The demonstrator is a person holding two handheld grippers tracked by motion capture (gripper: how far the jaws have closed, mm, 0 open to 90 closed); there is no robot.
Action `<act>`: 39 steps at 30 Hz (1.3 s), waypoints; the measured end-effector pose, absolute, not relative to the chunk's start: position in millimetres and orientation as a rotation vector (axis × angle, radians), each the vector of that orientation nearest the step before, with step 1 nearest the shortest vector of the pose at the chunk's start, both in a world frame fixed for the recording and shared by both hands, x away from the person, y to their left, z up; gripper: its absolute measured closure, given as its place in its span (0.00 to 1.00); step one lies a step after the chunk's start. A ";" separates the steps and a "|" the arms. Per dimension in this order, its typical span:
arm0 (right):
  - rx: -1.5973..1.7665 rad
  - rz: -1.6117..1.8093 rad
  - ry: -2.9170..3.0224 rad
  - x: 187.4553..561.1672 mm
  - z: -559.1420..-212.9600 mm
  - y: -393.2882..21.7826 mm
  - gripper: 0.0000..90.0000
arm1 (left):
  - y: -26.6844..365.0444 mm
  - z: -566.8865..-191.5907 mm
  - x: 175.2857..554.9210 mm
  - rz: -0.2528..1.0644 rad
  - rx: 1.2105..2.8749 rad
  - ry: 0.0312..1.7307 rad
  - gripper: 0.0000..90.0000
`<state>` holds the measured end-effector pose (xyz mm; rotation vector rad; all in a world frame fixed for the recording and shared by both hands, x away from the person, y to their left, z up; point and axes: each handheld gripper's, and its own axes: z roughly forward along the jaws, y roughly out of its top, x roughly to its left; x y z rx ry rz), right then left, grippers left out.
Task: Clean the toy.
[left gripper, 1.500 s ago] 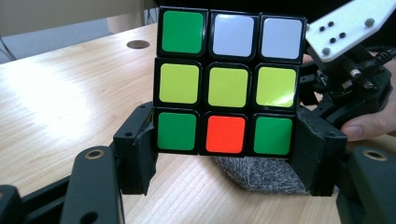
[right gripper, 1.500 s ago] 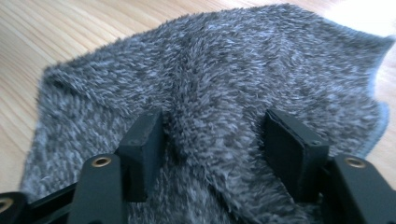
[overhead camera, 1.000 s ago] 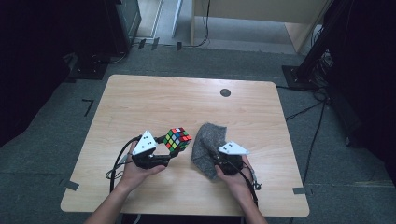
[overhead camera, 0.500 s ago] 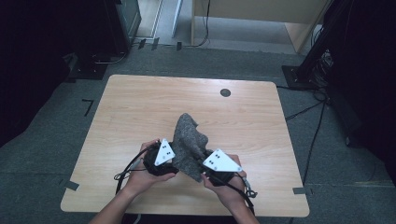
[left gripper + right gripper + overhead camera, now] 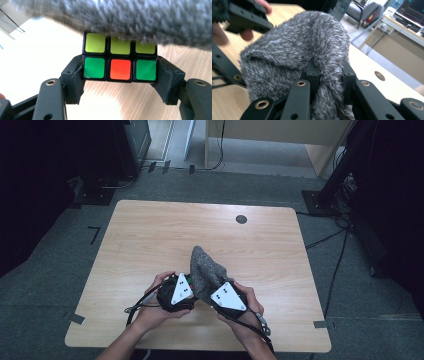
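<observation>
Left gripper point(image 5: 120, 75) clamped on puzzle cube point(image 5: 120, 60), pads pressing cube's two sides. Right gripper point(image 5: 328, 75) pinched tight on fold of grey fuzzy cloth point(image 5: 294, 52). Wooden table point(image 5: 150, 235) beneath, both hands at near edge. Cloth raised over table middle, draping across cube's top. Cube held just beside cloth, green and red stickers facing camera.

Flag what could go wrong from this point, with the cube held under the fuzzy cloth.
The left gripper clamps the puzzle cube by its bottom layer alone, so a tug from the grey fuzzy cloth brushing its top could tip or twist it loose. The right gripper pinches just one fold of cloth, which might slip free. The draped cloth also hides the cube from above, making aim harder.
</observation>
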<state>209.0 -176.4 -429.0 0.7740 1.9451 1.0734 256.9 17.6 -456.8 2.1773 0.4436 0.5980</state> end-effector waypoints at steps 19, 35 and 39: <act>0.889 1.380 1.949 215.5 -413.8 -205.0 0.84 | 42.3 -439.4 254.5 0.449 1.904 0.386 0.38; 0.937 1.464 1.947 219.3 -415.9 -210.2 0.84 | 47.0 -436.2 252.8 0.423 1.861 0.359 0.38; 1.094 1.404 1.966 233.7 -428.7 -228.7 0.84 | 53.0 -433.6 256.5 0.396 1.829 0.379 0.38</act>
